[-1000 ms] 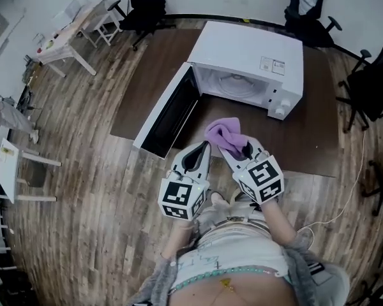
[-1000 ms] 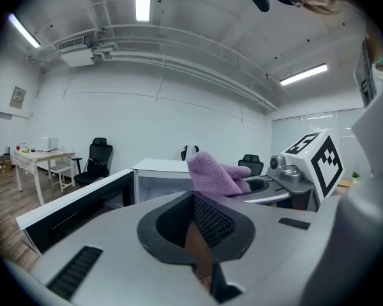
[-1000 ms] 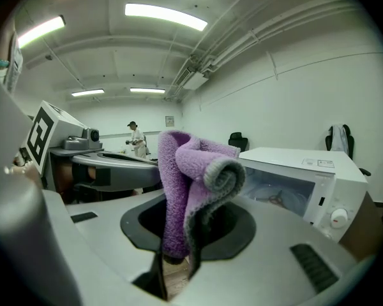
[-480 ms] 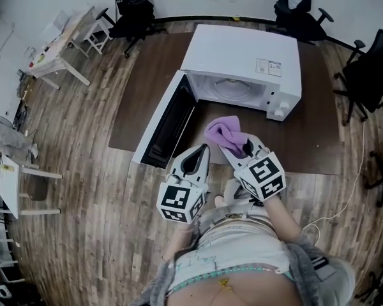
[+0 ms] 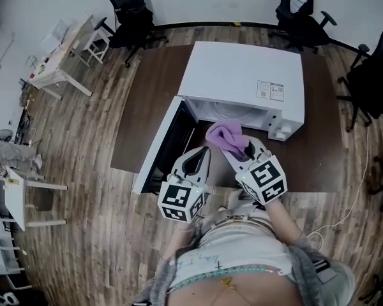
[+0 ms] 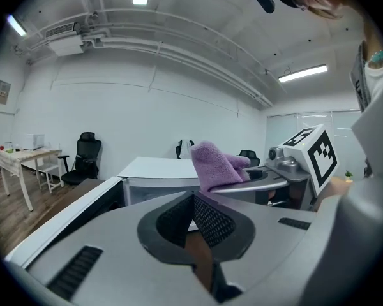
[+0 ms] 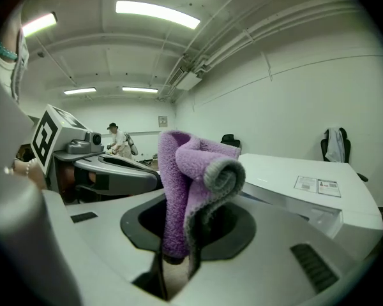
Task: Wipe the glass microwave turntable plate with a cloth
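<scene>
A white microwave (image 5: 242, 78) stands on a brown table (image 5: 143, 101) with its door (image 5: 163, 146) swung open to the left. From the head view its top hides most of the cavity, so I cannot make out the glass turntable plate. My right gripper (image 5: 241, 150) is shut on a folded purple cloth (image 5: 224, 135), which sticks up from the jaws (image 7: 190, 171) just in front of the cavity opening. My left gripper (image 5: 203, 152) hovers beside it over the open door, shut with nothing between its jaws (image 6: 193, 201). The cloth (image 6: 212, 164) also shows in the left gripper view.
Black office chairs (image 5: 129, 8) stand behind the table, with more at the back right (image 5: 300, 11). A small white table (image 5: 57, 59) is at the far left. A white cable (image 5: 345, 203) lies on the wood floor at the right. A person (image 7: 118, 142) stands far off.
Both grippers have moved forward toward the microwave, carrying the cloth up to the cavity opening. The head view has shifted, and the microwave's top now hides the plate that showed earlier.
</scene>
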